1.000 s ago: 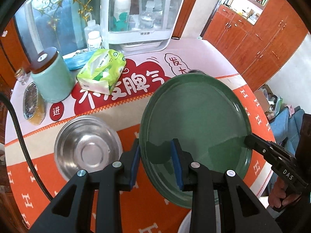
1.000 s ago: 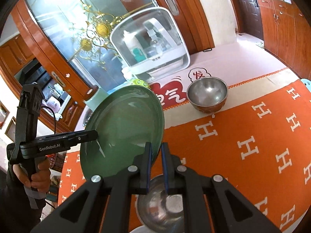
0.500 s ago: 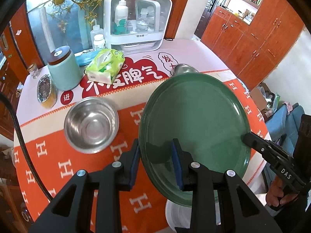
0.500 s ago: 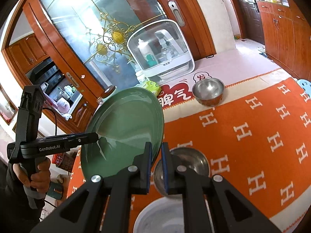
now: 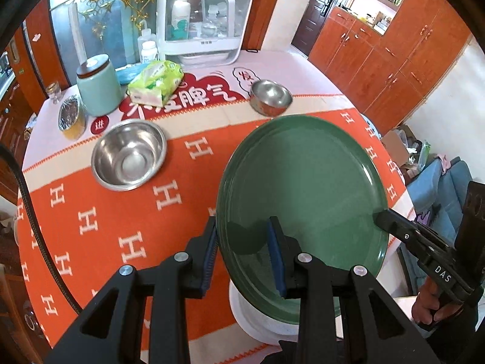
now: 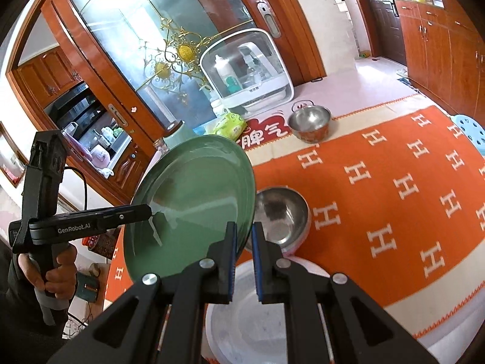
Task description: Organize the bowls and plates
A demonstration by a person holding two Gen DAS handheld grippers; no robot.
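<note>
Both grippers hold one large green plate (image 5: pixel 306 188) by opposite rims, lifted and tilted above the table. My left gripper (image 5: pixel 244 242) is shut on its near rim. My right gripper (image 6: pixel 244 242) is shut on the plate (image 6: pixel 194 200) too; it shows at the plate's far rim in the left wrist view (image 5: pixel 394 227). A white plate (image 6: pixel 251 318) lies on the table under the green one, near the front edge, also in the left wrist view (image 5: pixel 257 318). A large steel bowl (image 5: pixel 128 154) and a small steel bowl (image 5: pixel 270 97) stand on the orange cloth.
At the table's back stand a mint canister (image 5: pixel 97 88), a tissue pack (image 5: pixel 156 82), a white storage case (image 5: pixel 203 24) and a covered dish (image 5: pixel 71 116). A blue stool (image 6: pixel 469 130) stands beyond the table's right edge. Wooden cabinets line the right wall.
Both grippers have lifted the green plate higher and drawn it toward the table's front edge. The white plate has come into view beneath it.
</note>
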